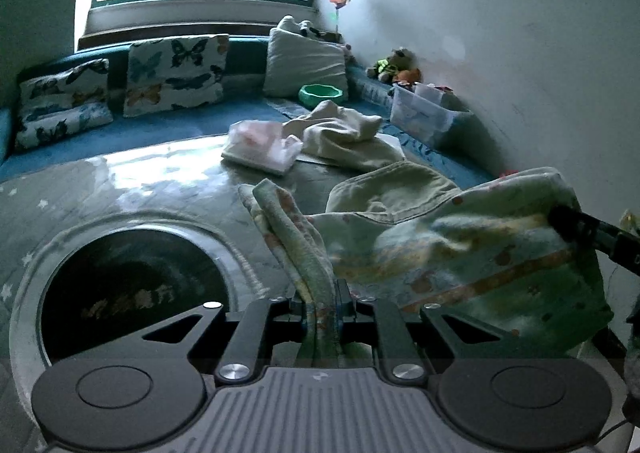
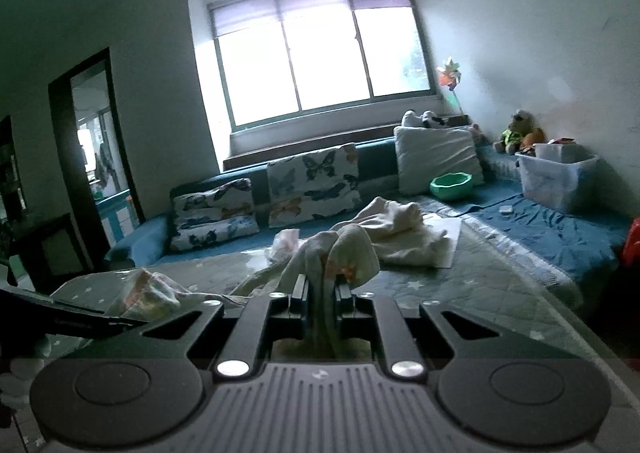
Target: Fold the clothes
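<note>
Both the left tongs [image 1: 320,303] and right tongs [image 2: 322,295] pinch a printed cloth [image 1: 460,249] above the bed [image 1: 160,189]. The thin bunched edges may slip free, dropping it crumpled.

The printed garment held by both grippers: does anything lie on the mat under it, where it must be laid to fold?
Nothing visible does. The printed garment hangs between the left gripper and the right gripper. The cream clothes lie farther back on the mat.

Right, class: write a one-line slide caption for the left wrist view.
Left gripper pinches a printed cloth over the mat; right gripper holds its far corner.
</note>
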The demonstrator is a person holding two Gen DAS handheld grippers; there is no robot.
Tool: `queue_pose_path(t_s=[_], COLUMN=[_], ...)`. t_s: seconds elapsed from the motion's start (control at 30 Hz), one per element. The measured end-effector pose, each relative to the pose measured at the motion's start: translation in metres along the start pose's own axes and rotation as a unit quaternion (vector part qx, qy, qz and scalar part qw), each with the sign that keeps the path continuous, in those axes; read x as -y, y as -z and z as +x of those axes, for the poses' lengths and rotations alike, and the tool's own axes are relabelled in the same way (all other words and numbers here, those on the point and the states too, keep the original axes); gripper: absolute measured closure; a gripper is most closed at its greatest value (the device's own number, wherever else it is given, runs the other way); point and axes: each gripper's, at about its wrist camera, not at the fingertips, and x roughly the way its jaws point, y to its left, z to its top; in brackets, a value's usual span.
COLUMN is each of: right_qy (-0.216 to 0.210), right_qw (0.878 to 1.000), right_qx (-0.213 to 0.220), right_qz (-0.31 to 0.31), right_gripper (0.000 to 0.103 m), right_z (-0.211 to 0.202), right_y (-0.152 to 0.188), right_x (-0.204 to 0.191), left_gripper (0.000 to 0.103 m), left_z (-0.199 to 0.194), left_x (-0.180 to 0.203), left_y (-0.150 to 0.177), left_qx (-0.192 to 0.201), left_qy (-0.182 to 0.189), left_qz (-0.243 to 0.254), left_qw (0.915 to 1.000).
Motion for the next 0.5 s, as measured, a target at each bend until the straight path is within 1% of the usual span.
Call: queue_pose_path(t_s=[0.23, 0.5], right_qy=[0.022, 0.041], right_qw=[1.0, 0.999], right_qx=[0.011, 0.006], right_qz=[-0.009, -0.01], right_gripper=[0.092, 0.092], right_z=[-0.01, -0.005], right_y=[-0.007, -0.008], right_x=[0.013, 0.026], left_gripper=[0.089, 0.089], left_z=[0.013, 0.027], left_x=[0.02, 0.034], left_y=[-0.013, -0.022], left_qx=[-0.005, -0.013], left_qy=[0.001, -0.004], left_qz=[0.02, 0.034], left_qw=[0.9998, 0.9993])
